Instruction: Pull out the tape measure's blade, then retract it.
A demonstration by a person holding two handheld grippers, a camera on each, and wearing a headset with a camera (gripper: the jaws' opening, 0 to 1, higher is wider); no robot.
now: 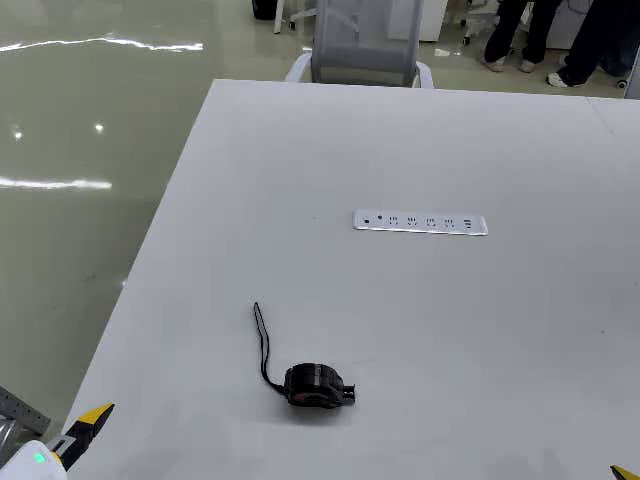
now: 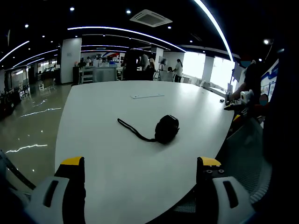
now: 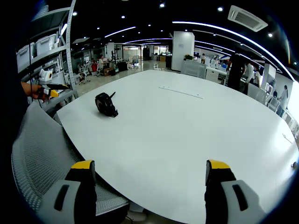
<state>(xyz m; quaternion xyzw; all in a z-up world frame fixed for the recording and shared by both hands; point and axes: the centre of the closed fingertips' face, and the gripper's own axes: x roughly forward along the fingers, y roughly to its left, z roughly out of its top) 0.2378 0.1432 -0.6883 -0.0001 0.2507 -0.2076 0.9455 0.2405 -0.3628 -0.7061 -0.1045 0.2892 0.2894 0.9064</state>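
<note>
Left gripper [image 2: 140, 161] apparently at table [image 1: 400, 300] edge

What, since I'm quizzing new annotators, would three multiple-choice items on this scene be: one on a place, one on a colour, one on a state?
1. Where does the tape measure lie? A. On the white table, nearer the person than the power strip. B. In a box. C. In a drawer.
2. What colour is its case? A. Yellow. B. Black. C. Red.
3. How is the left hand-held gripper? A. Shut on the tape measure. B. Shut, holding nothing. C. Open, holding nothing.
Key: 1 A, the head view shows it on the table, short of the strip. 2 B, the case is black in every view. 3 C, its jaws stand wide apart with the tape measure beyond them.
</note>
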